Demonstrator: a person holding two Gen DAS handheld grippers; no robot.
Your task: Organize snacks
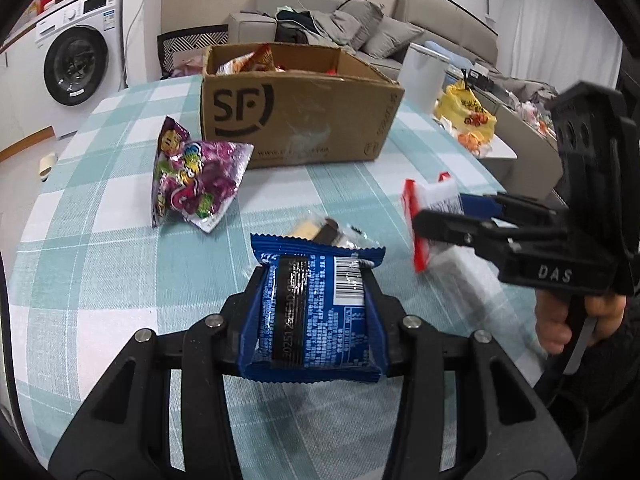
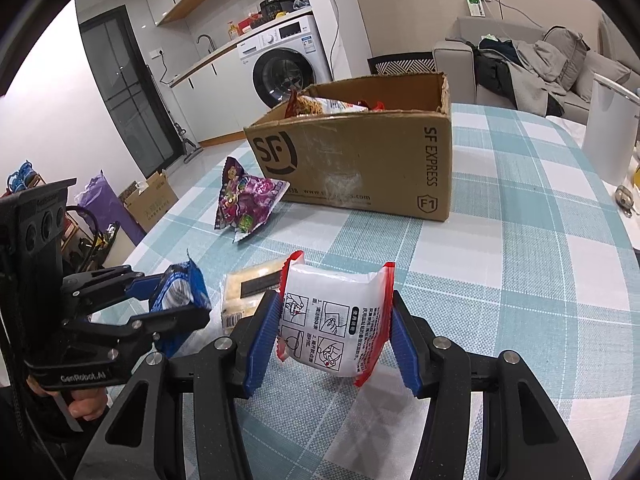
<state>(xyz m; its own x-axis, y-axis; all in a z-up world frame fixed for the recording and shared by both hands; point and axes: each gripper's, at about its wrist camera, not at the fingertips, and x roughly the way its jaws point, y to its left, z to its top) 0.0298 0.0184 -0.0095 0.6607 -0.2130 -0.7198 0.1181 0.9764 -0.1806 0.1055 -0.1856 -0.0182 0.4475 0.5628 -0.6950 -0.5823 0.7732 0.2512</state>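
Observation:
My left gripper (image 1: 314, 312) is shut on a blue snack packet (image 1: 316, 308), held above the table; it also shows at the left of the right wrist view (image 2: 180, 300). My right gripper (image 2: 334, 332) is shut on a white packet with red ends (image 2: 336, 320), seen in the left wrist view (image 1: 434, 216) too. An open cardboard SF box (image 1: 296, 120) (image 2: 360, 160) stands at the far side, with several snacks inside. A purple snack bag (image 1: 192, 176) (image 2: 246, 200) lies in front of the box. A clear-wrapped biscuit pack (image 2: 250, 288) (image 1: 320, 232) lies between the grippers.
The table has a teal plaid cloth (image 2: 500, 280). A white cylinder container (image 2: 608, 136) stands at the right edge, and a yellow bag (image 1: 466, 112) lies beyond it. A sofa and a washing machine stand behind the table.

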